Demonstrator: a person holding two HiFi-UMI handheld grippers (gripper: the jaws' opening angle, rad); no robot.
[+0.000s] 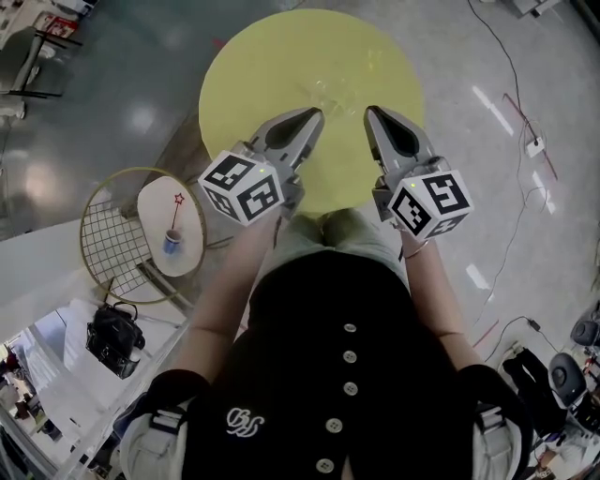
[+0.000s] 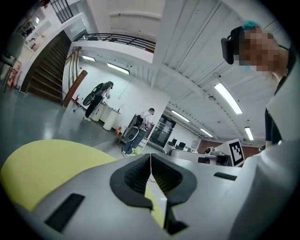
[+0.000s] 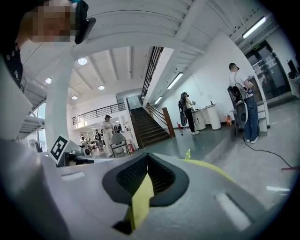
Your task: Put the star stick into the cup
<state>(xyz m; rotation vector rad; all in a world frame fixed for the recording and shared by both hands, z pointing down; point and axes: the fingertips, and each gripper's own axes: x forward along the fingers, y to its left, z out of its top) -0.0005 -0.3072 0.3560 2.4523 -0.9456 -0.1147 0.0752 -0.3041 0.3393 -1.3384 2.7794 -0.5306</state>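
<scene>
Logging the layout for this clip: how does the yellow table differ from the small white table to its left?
The yellow table is round and looks larger; the white table is oval. The white table carries the cup with the star stick in it; the yellow table does not. Both have plain flat tops.

Star stick (image 1: 176,214) stands in cup (image 1: 172,245) on side table (image 1: 156,212), left of round table (image 1: 281,66).

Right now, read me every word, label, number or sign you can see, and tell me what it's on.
No text reads clearly.
White stitched monogram on the black top: curly, perhaps two letters, not legible.
Left cube, right cube: black-and-white marker squares, no letters.
Red sign, top left: too blurred.
</scene>
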